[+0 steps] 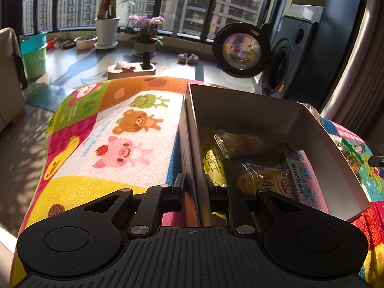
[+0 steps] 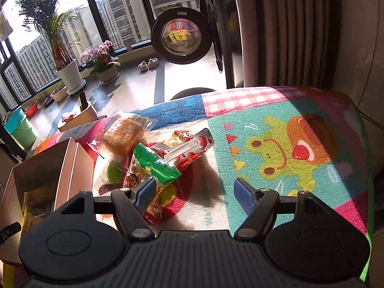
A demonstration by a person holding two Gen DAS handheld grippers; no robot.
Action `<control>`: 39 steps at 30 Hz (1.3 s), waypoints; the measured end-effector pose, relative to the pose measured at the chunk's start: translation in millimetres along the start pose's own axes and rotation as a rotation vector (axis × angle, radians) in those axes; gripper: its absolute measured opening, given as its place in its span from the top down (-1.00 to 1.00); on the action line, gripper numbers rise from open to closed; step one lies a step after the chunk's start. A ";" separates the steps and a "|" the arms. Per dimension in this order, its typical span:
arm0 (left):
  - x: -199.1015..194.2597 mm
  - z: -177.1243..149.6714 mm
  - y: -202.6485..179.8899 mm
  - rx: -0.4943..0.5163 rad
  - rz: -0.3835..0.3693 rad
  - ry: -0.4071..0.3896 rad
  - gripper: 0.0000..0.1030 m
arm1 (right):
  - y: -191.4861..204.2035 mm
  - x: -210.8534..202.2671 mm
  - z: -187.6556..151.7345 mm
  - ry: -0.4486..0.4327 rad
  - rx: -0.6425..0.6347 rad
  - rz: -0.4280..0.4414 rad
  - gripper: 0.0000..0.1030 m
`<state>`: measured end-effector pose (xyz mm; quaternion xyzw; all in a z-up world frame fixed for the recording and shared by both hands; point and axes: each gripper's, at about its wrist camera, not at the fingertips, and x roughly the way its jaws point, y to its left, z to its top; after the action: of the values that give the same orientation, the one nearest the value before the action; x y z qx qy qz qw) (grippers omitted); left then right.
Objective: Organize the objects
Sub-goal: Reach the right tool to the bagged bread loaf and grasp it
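A grey cardboard box [image 1: 242, 110] stands open on the colourful cartoon mat [image 1: 124, 129]. It holds several snack packets, among them a pink "Volcano" pack [image 1: 307, 180] and a yellow packet [image 1: 213, 165]. My left gripper [image 1: 195, 187] is shut on the box's left wall, one finger outside and one inside. In the right wrist view my right gripper [image 2: 195, 193] stands open over the mat. A pile of packets lies just ahead and left of it: a green packet [image 2: 156, 165], a red-and-white packet [image 2: 189, 148] and a wrapped bread [image 2: 122, 134]. The left blue pad [image 2: 145, 192] touches the pile.
The box [image 2: 48, 168] sits left of the pile. Beyond the mat's far edge are a tiled floor, potted plants [image 1: 105, 21], a green bucket [image 1: 33, 55] and a washing machine with its door open [image 1: 240, 48]. A curtain [image 2: 288, 31] hangs at the right.
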<state>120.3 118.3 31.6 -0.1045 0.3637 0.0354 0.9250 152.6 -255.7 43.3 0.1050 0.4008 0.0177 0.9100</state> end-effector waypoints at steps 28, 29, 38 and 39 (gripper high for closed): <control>-0.6 -1.2 1.2 0.007 -0.010 0.011 0.64 | 105.0 134.8 79.5 0.123 0.057 0.037 -0.77; -1.0 -1.3 0.9 0.008 -0.011 0.011 0.64 | 104.5 137.0 77.8 0.135 0.050 0.041 -0.46; -2.1 -1.8 0.4 0.006 -0.014 0.010 0.63 | 81.6 76.2 59.2 0.099 -0.022 0.126 -0.11; -2.2 -1.8 0.3 0.005 -0.014 0.010 0.63 | 79.1 62.0 55.2 0.081 -0.043 0.130 -0.11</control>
<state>117.5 118.3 31.7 -0.1048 0.3675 0.0275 0.9237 239.2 -180.9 50.8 0.1104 0.4292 0.0899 0.8919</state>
